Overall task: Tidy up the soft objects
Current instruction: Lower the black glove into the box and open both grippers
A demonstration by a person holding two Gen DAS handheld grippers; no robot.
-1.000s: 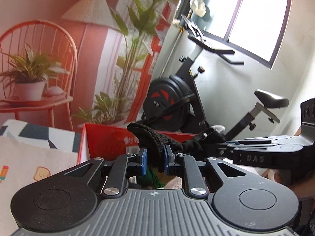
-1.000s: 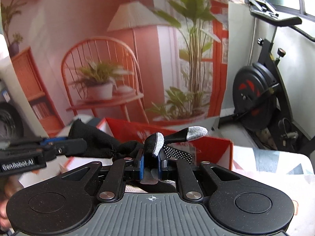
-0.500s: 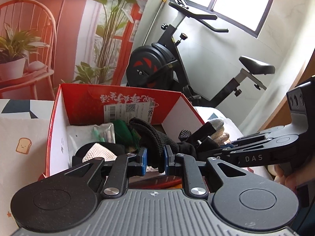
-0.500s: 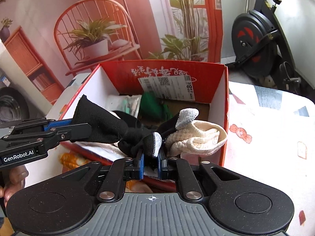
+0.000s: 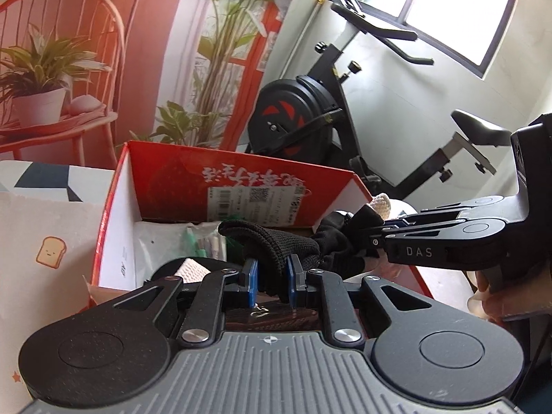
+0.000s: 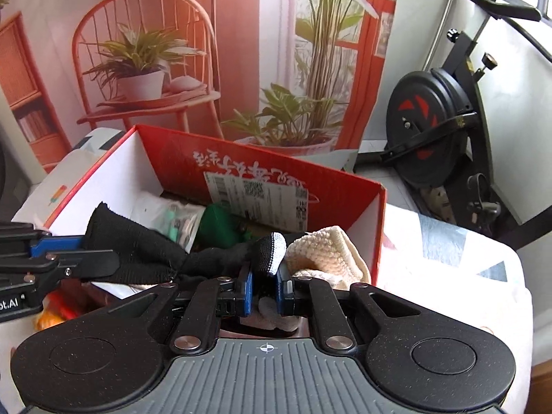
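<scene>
Both tongs are clamped on one black glove (image 6: pixel 145 252): the left tongs (image 5: pixel 270 277) pinch its cuff, the right tongs (image 6: pixel 264 293) a grey-tipped finger. It hangs stretched over the red box (image 6: pixel 345 200). Uneven release could leave it draped over the box's rim.

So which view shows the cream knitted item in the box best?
The right wrist view: the cream knitted item lies bunched against the red box wall, largely visible. The left wrist view shows only its tip past the black glove and right gripper.
</scene>
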